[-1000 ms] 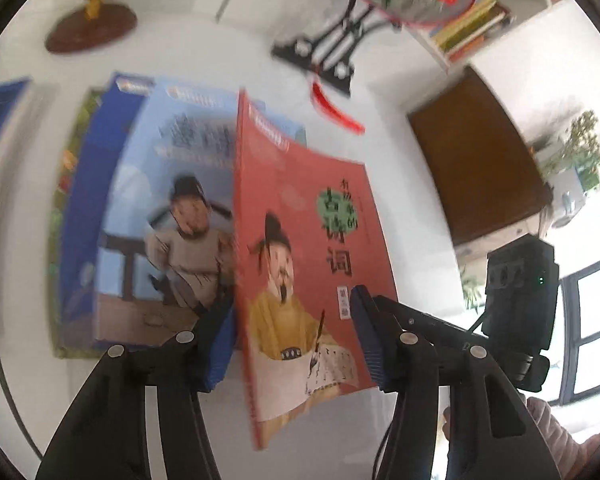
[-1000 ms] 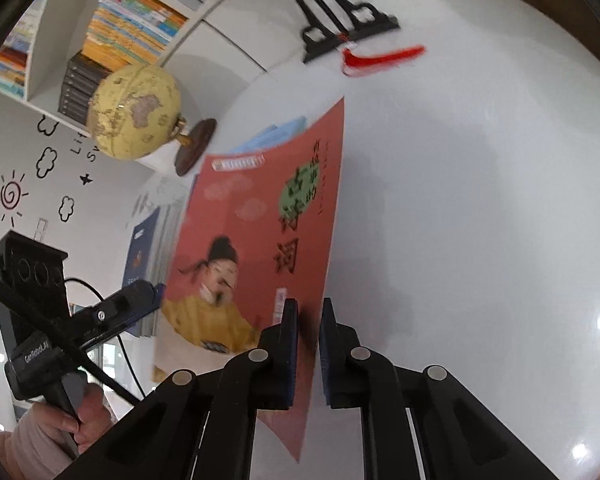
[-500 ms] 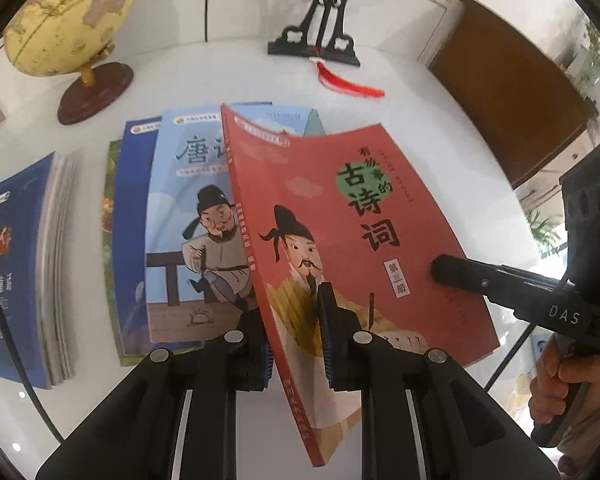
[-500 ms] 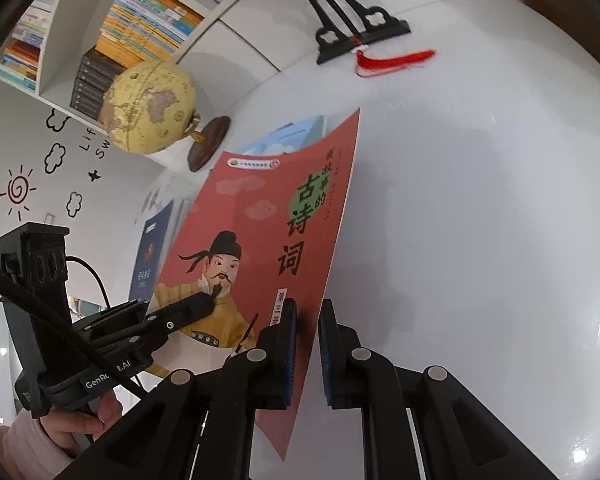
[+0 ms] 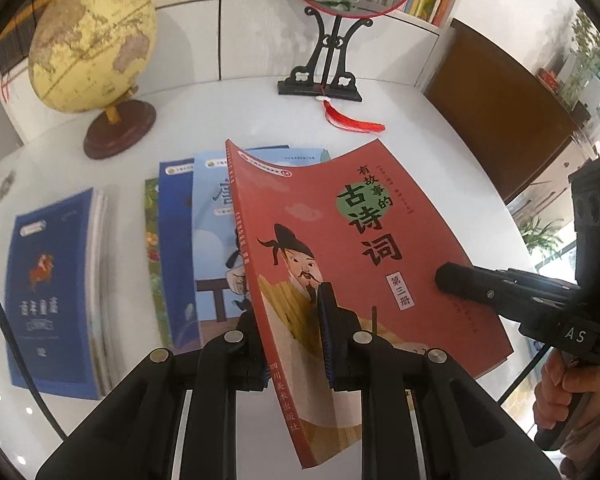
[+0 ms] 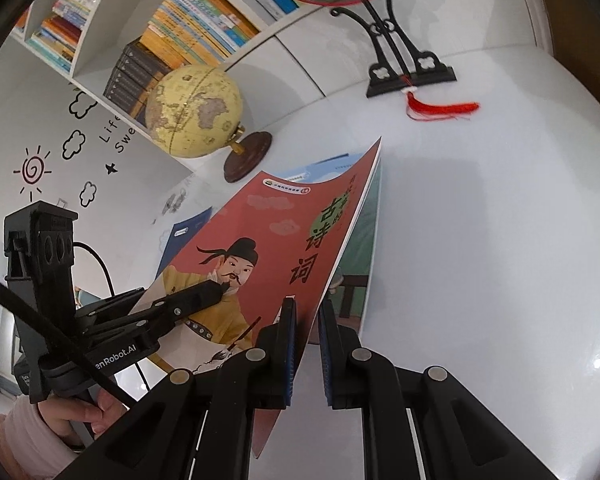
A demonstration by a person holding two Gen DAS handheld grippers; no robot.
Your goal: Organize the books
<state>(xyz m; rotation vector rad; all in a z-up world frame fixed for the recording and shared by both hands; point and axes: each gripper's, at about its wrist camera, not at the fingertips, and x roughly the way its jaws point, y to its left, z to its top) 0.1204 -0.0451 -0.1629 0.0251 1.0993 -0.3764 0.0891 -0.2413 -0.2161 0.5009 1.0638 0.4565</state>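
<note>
A red picture book (image 5: 340, 240) with a man in a yellow robe on its cover hangs tilted above the white table (image 5: 412, 152). My left gripper (image 5: 292, 340) is shut on its spine edge near the bottom. My right gripper (image 6: 306, 352) is shut on the opposite long edge, and its fingertips (image 5: 446, 276) show there in the left wrist view. The right wrist view shows the red book (image 6: 268, 240) from its open edge, with the left gripper (image 6: 216, 286) on the cover. Under it lies a stack topped by a light blue book (image 5: 212, 216). A dark blue book (image 5: 48, 280) lies apart at the left.
A yellow globe (image 5: 92, 48) on a wooden foot stands at the back left. A black fan stand (image 5: 328, 76) with a red tassel (image 5: 352, 120) stands at the back. Behind them is a bookshelf (image 6: 188, 20). A brown cabinet (image 5: 500, 120) is beyond the table's right edge.
The left gripper's jaws went from wide open around the book's spine edge to shut on it. Both grippers then rose, lifting the red book off the stack.
</note>
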